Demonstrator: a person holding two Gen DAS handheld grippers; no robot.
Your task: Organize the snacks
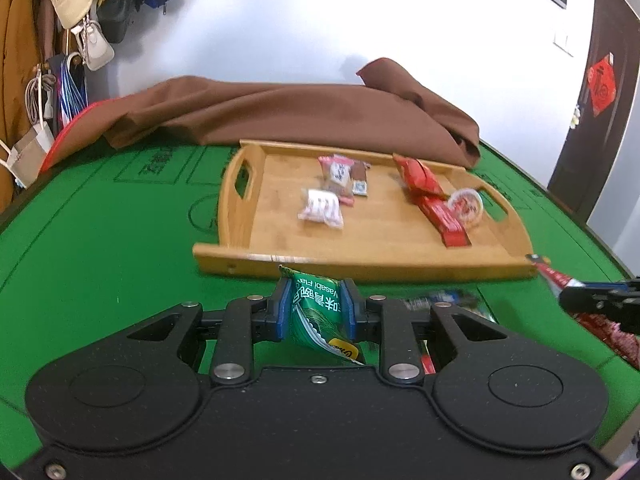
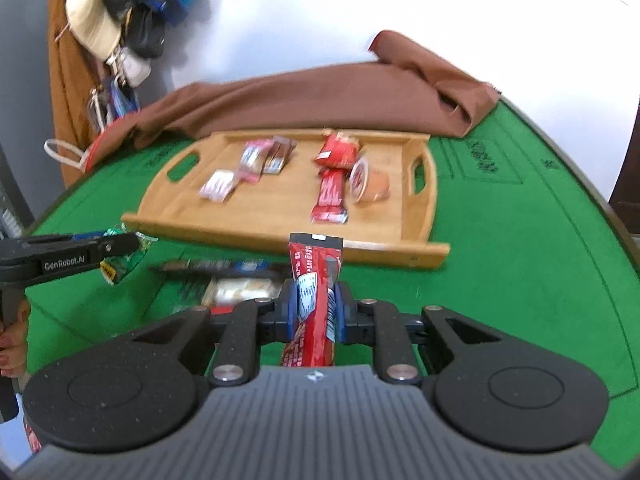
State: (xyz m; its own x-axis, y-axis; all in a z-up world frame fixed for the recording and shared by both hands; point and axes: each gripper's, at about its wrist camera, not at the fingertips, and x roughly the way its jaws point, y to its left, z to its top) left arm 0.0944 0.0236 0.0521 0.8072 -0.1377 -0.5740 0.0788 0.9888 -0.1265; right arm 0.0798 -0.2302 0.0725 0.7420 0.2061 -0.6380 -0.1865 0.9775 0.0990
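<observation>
Left wrist view: your left claw (image 1: 314,310) grips a green packet (image 1: 316,312) reading "Wasabi Fla…", and the bamboo tray (image 1: 360,268) lies just beyond it on the green worktop (image 1: 100,240). Your right claw (image 2: 316,312) pinches a red snack stick (image 2: 316,300), long axis pointing at the tray's near rim. "GenRobot.AI" marks the other tool.

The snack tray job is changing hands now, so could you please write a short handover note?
Left hand-held gripper: shut on a green wasabi packet.
Right hand-held gripper: shut on a red snack stick.
Wooden tray: already holds pink packets, red packets and a jelly cup.
Left to do: place both held snacks in the tray, then the few packets still on the green table.
</observation>
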